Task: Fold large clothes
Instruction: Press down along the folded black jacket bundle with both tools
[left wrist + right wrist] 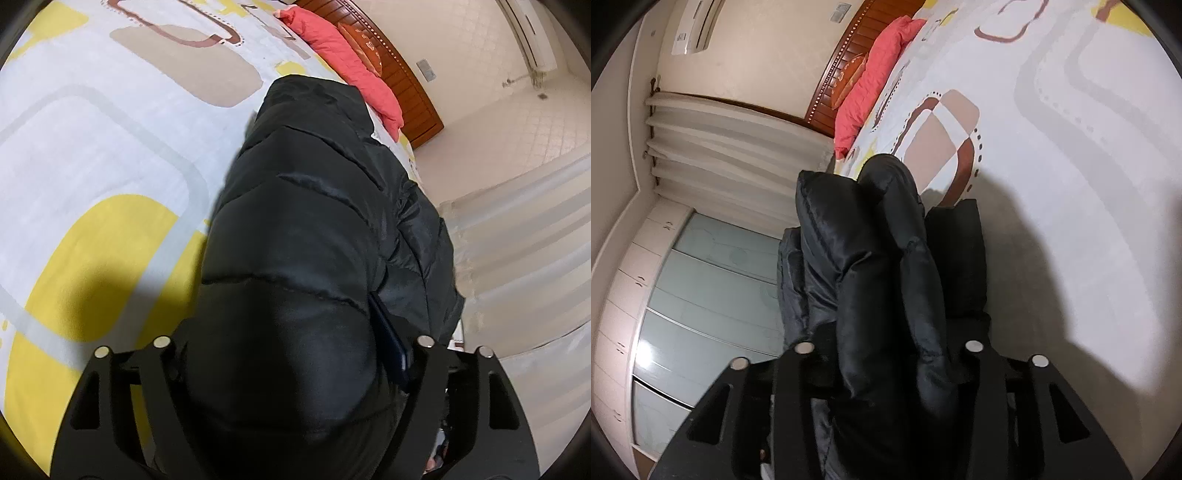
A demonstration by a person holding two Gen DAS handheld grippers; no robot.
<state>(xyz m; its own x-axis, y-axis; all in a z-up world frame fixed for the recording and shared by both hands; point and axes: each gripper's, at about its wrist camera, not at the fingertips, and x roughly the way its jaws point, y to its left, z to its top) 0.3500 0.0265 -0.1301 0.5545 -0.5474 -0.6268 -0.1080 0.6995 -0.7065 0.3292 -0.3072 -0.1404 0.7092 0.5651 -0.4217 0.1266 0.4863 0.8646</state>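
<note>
A black puffer jacket [306, 206] lies bunched near the right edge of the patterned bed sheet [110, 147]. In the left wrist view its padded bulk fills the space between the wide-set fingers of my left gripper [288, 306]. One dark blue pad [391, 343] shows beside the fabric, and the other pad is hidden under it. In the right wrist view a thick ridge of the jacket [886, 258] stands up between the fingers of my right gripper [890, 332], which is partly open. Neither gripper is seen pinching the fabric tight.
A pink quilt [351, 62] and an orange cushion [364, 40] rest against the wooden headboard [413, 92]. Pale curtains [720, 147] and a glass-fronted wardrobe [701, 295] stand beyond the bed's edge. The sheet [1071, 184] stretches wide beside the jacket.
</note>
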